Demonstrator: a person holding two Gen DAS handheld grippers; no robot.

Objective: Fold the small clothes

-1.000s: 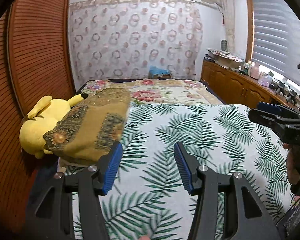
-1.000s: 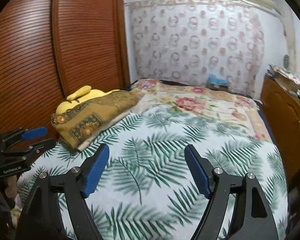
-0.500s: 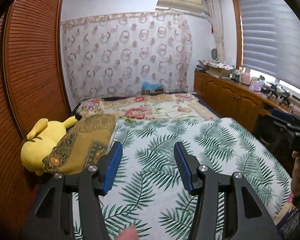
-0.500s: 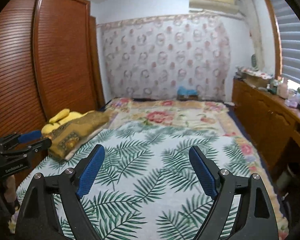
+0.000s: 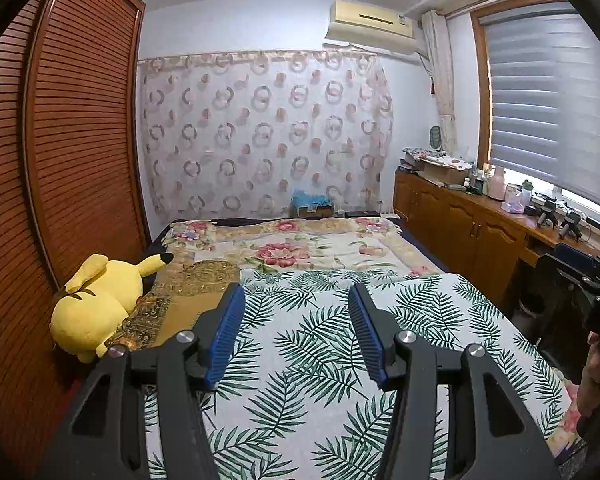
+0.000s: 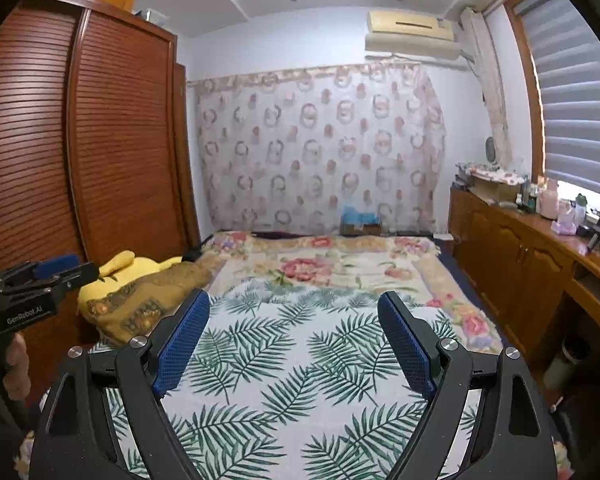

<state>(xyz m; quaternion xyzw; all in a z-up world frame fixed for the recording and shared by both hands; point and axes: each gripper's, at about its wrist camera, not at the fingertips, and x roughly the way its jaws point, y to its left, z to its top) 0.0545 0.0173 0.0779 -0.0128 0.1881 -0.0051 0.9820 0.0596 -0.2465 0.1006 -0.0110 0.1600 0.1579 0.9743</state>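
Bedroom: both cameras have tilted up off the palm-leaf-print bedspread [image 5: 324,344]. Left gripper [image 5: 296,340] and right gripper [image 6: 292,344] gape, empty. No small clothes visible, so folding stage unclear.

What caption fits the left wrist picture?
Open left hand-held gripper above a palm-leaf bedspread, a yellow plush toy on the left.

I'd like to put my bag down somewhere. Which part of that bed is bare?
The palm-leaf sheet is bare, from the yellow plush toy and brown patterned cloth across to the cabinet side. The floral blanket beyond is bare too. The cabinet top is crowded.
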